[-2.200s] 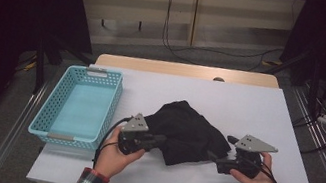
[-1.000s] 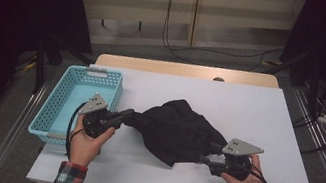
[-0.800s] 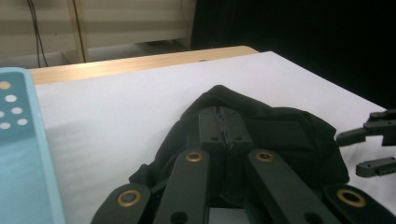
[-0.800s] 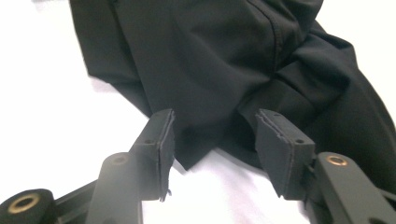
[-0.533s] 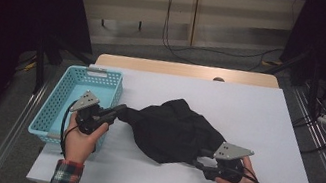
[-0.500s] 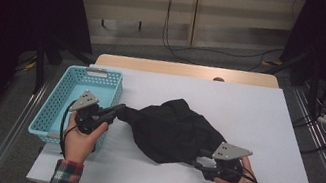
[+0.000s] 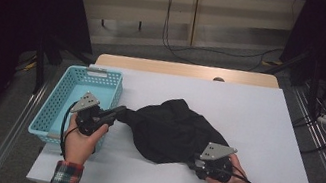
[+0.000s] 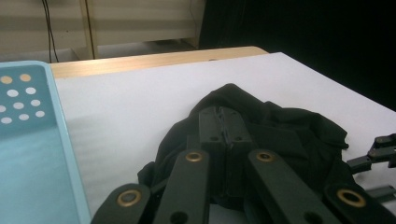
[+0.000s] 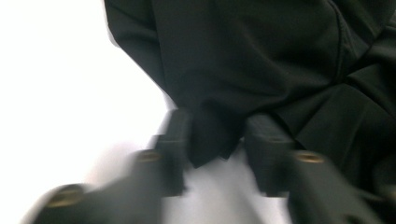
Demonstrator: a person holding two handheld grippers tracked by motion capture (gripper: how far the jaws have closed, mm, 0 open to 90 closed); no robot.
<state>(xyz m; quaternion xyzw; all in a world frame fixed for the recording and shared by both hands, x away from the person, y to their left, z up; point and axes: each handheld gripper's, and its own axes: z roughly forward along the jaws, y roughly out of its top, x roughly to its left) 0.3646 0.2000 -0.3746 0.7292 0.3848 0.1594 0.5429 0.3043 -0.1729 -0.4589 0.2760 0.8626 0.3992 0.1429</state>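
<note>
1. Centrally, a black garment lies crumpled in a low heap on the white table, nearer the person's edge than the far edge.
2. Its left end is drawn out into a narrow tail that reaches toward a light blue basket standing at the table's left edge.
3. The left gripper is clamped tight on that tail. In the left gripper view its two black jaws meet flat against each other, with dark cloth bunched around and under their tips.
4. The left hand wraps the gripper's body from below, just beside the basket's near right corner. The gripper points to the right, roughly level with the table, and a plaid sleeve shows at the wrist.
5. The right gripper sits at the garment's near right edge. Its jaws have just been closing and stand partly apart, with a fold of the hem hanging between them.
6. In the right gripper view, which is blurred, the cloth lies against the inner side of each jaw, but whether the pads press it firmly cannot be told.
7. The right hand rests low on the table near its front edge, holding the gripper so that it points left into the cloth.
8. A grey three-cornered plate tops each gripper, and a black cable loops from each.
</note>
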